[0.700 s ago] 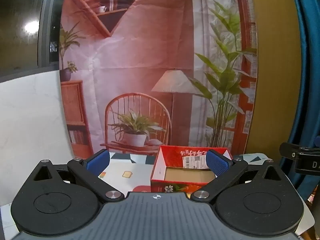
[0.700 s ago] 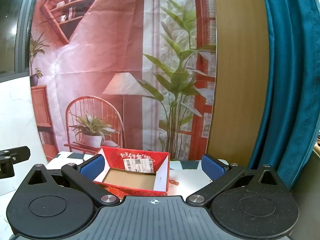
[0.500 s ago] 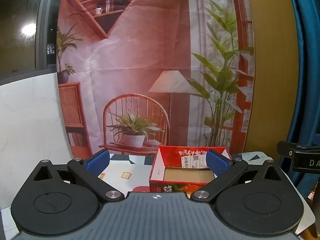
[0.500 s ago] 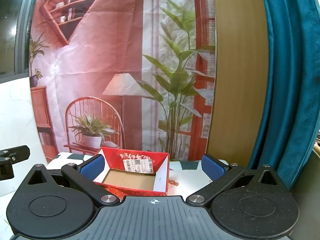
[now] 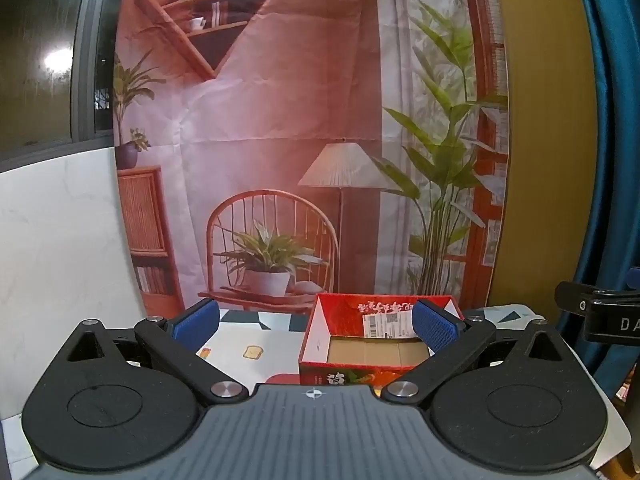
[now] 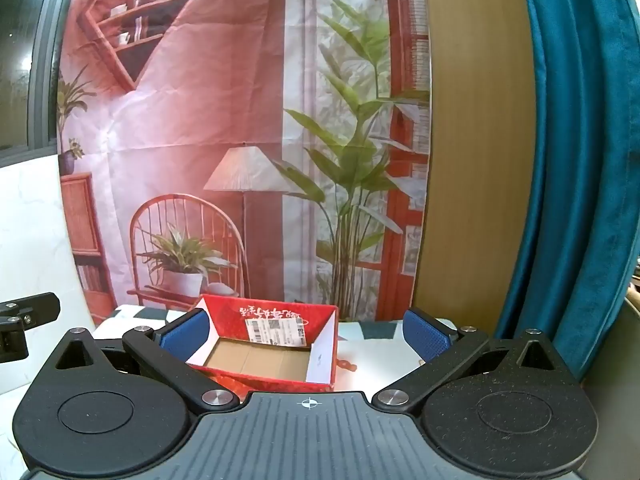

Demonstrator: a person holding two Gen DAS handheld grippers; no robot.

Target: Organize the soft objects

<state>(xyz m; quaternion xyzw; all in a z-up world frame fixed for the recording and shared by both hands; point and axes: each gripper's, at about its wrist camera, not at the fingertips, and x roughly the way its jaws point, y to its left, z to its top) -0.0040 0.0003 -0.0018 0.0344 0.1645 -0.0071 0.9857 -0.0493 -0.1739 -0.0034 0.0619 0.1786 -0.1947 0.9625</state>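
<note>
Two grippers, left gripper [image 5: 316, 328] and right gripper [image 6: 306, 332], have fingers wide apart, holding nothing. We see the red box [image 6: 272, 344] on the tabletop [image 6: 380, 364], no soft things. Let's tilt down and look first.

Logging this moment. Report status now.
Left hand-held gripper open, empty. Right hand-held gripper open, empty. Red box open, looks empty. No soft objects in view.

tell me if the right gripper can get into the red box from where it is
Probably yes: the red box sits open-topped just ahead of the right gripper, jaws spread and empty, with nothing visible between them.
</note>
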